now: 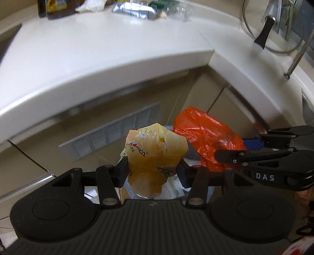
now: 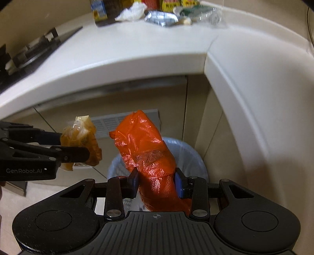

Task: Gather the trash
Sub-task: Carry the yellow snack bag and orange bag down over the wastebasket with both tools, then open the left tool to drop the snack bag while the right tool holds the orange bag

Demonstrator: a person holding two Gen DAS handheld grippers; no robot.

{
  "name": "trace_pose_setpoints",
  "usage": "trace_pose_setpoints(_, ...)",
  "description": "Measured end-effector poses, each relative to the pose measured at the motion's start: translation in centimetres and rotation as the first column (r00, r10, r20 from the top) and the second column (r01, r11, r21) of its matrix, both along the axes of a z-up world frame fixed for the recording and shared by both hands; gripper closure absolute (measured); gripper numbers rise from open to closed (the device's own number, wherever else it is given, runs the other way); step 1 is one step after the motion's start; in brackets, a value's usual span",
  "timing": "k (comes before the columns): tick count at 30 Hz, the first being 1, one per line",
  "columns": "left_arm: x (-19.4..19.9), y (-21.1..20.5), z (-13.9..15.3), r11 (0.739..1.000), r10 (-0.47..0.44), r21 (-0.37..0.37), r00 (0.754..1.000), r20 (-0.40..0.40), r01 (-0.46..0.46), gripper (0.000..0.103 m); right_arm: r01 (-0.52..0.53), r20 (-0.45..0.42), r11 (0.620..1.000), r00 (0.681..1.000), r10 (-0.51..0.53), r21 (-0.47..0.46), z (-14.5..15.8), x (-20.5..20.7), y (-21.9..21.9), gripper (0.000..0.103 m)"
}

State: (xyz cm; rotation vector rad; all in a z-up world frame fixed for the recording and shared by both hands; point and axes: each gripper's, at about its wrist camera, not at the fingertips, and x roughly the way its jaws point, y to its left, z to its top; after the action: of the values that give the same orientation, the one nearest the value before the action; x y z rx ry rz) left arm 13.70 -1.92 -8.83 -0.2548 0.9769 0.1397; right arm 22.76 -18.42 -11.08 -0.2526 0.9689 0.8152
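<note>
My left gripper (image 1: pixel 153 169) is shut on a crumpled yellow-brown plastic wrapper (image 1: pixel 155 155), held below the white counter edge. In the right wrist view the same wrapper (image 2: pixel 82 141) hangs at the left in the left gripper (image 2: pixel 78 147). My right gripper (image 2: pixel 157 181) is shut on a crumpled orange plastic bag (image 2: pixel 145 149), directly above a waste bin lined with a pale blue bag (image 2: pixel 188 155). The orange bag (image 1: pixel 206 137) and the right gripper (image 1: pixel 231 149) also show at the right of the left wrist view. The bin is mostly hidden there.
A white L-shaped counter (image 1: pixel 98 58) curves overhead, with beige cabinet doors and a grey vent grille (image 1: pixel 113 129) under it. At its far end lie a white tissue (image 2: pixel 131 11), a silver foil packet (image 2: pixel 161 17), clear plastic, and bottles (image 2: pixel 100 11). A glass pot lid (image 1: pixel 270 25) stands at right; a stove (image 2: pixel 29 53) at left.
</note>
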Motion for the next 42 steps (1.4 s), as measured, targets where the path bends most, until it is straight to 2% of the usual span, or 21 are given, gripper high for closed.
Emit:
trace_pose_setpoints(8,0.9,-0.4,-2.4,1.0,-0.023,-0.013,0.998,-0.055,0.022,0.056,0.014,-0.028,0.998,0.999,-0.016,-0.054,-2.8,0.2,0.0,0.066)
trace_pose_setpoints(19,2.1,-0.6,-4.6,0.999,-0.038,-0.021,0.994,-0.1,0.036,0.056,0.018,-0.053,0.996,0.998,-0.023,-0.09,-4.6,0.5,0.7,0.066)
trace_pose_setpoints(29,3.7,-0.6,-6.1,0.998,-0.053,-0.023,0.991,-0.119,0.051,0.056,0.045,-0.048,0.989,0.998,-0.052,-0.142,-5.4,0.7,2.2,0.066)
trace_pose_setpoints(42,4.9,-0.6,-7.2,0.998,-0.059,-0.026,0.989,-0.137,0.056,0.056,0.06,-0.06,0.986,0.996,-0.07,-0.156,-6.2,1.1,2.5,0.066)
